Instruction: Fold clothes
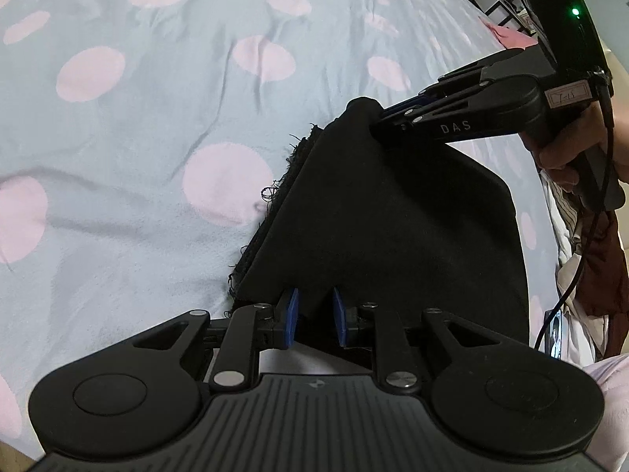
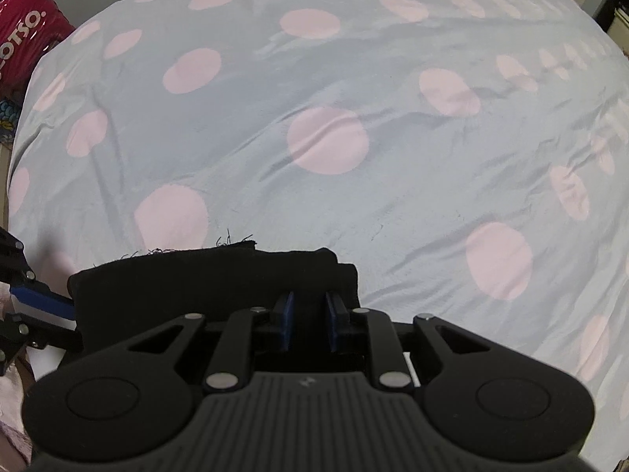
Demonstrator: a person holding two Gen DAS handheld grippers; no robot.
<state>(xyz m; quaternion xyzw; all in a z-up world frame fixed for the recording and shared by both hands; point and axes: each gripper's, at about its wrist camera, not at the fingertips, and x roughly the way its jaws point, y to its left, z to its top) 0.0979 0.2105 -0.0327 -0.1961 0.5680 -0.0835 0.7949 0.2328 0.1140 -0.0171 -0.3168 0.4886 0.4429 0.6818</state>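
**Count of things in view**

One black garment (image 1: 393, 216), folded, with one frayed edge. Two grippers: the left gripper (image 1: 314, 316) and the right gripper (image 2: 308, 324), each with two blue pads, both sets of jaws closed on the garment. One hand (image 1: 566, 157) shows, on the right gripper's handle, with one black cable (image 1: 566, 283) hanging from it. One bed sheet (image 2: 354, 126), pale blue with many pink dots. One red printed bag (image 2: 27, 35) at the bed's far left edge. One dark red cloth (image 1: 605, 271) lies beside the bed.
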